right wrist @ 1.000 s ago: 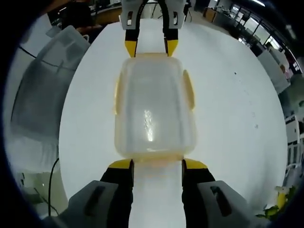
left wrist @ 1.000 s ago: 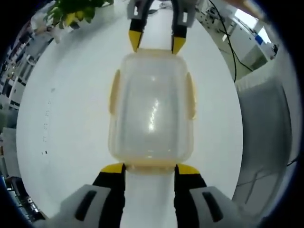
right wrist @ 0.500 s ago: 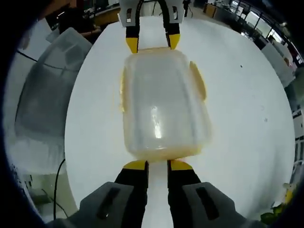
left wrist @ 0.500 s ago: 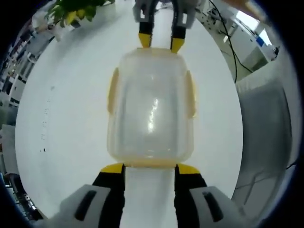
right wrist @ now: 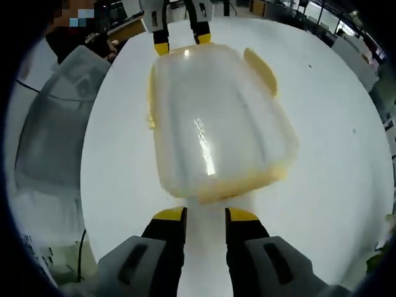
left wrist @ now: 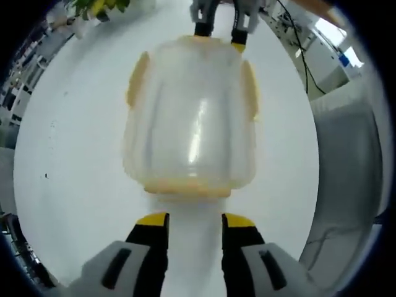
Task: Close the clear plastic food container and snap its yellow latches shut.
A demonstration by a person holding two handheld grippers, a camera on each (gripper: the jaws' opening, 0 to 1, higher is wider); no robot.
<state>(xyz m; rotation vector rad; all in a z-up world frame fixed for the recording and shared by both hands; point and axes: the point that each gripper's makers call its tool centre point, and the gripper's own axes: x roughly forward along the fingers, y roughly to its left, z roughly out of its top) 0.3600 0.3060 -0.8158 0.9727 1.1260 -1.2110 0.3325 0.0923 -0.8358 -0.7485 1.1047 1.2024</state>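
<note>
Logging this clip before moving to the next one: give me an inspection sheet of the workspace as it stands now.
Surface: white round table, bare apart from a few dark specks.
Job's things: clear plastic food container with lid on; yellow side latches stick out, seemingly not snapped down.
Clutter: translucent plastic storage bin beside the table.
Grippers: left gripper and right gripper both open, just short of the container's ends, holding nothing.
Cables: black cables off the table's edge; another below the bin.
Surroundings: green leafy plant, desks and shelving behind, a person near the bin.
</note>
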